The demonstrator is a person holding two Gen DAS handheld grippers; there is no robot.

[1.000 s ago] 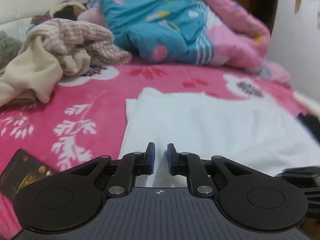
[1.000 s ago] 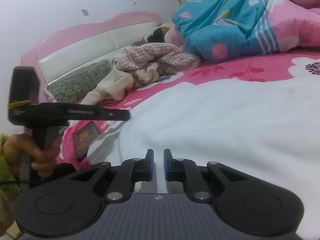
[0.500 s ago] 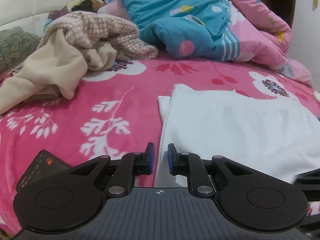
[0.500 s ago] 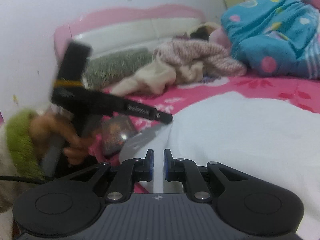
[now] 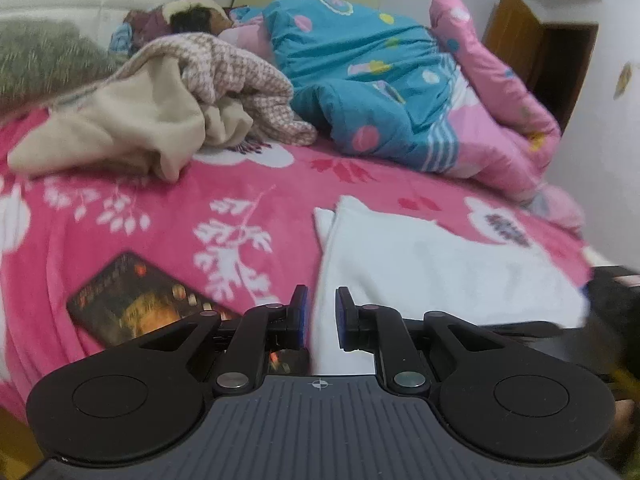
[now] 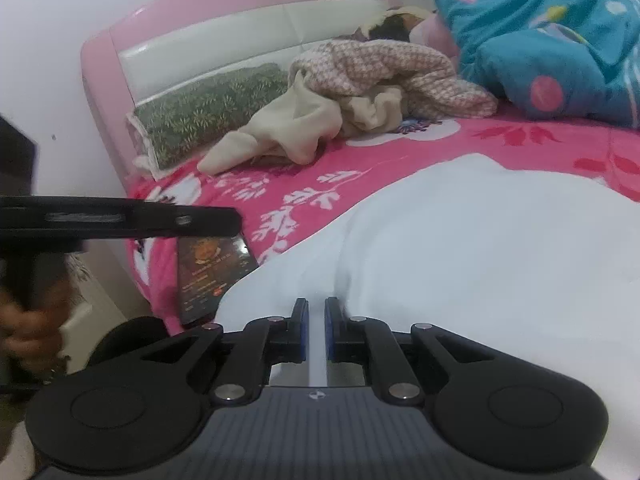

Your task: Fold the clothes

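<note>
**Pinks, Teal and White on the Bed**

The bedspread (image 5: 168, 208) is hot pink with white leaf sprigs and flowers. The garment (image 5: 432, 264) on it is plain white. The quilt (image 5: 360, 80) is teal with pink and yellow dots. One crumpled cloth (image 6: 304, 120) is cream, another (image 6: 384, 68) pink-and-white houndstooth. The pillow (image 6: 208, 108) is green, leaf-printed.

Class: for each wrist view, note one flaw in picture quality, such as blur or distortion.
Left wrist view: fisheye bends the bed edges, and the right border smears where the white cloth ends. Right wrist view: the hand at lower left is motion-blurred; the cloth is washed out, nearly featureless.
</note>
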